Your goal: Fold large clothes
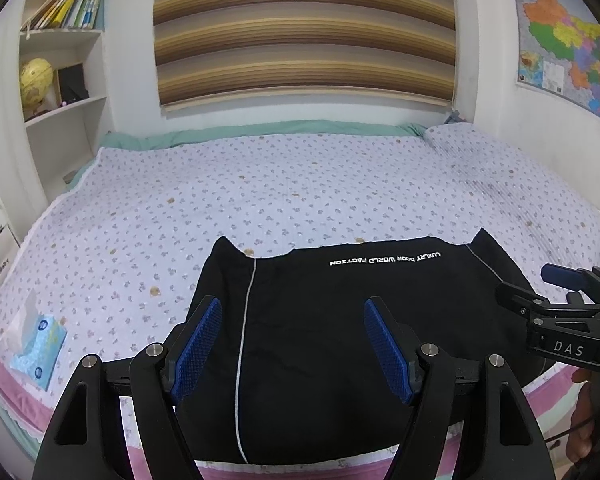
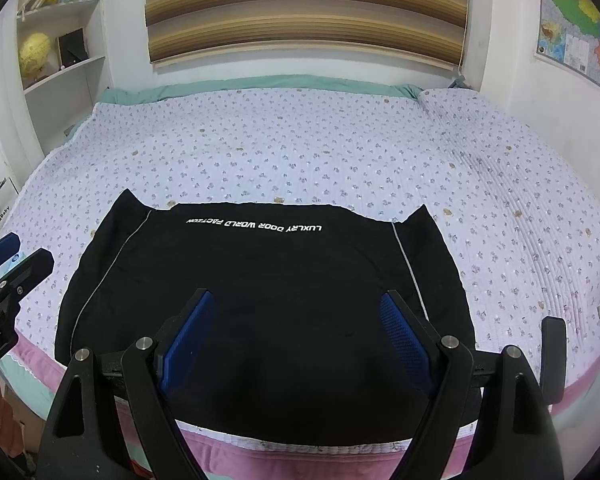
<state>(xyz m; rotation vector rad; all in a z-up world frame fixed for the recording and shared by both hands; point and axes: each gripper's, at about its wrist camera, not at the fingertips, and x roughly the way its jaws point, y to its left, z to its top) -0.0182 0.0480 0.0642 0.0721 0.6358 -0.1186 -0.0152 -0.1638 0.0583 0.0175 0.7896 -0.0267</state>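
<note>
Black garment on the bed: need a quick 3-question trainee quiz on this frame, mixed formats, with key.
1. True or false: the left gripper is clamped on the black garment.
2. What lies on the bedspread to the garment's left, near the bed's edge? A) tissue pack B) globe C) pillow
3. Fill in: the white lettering on the garment reads upside down in ____ wrist views.

Key: 1 false, both it and the right gripper stand open above the cloth; 2 A, the tissue pack; 3 both.
</note>
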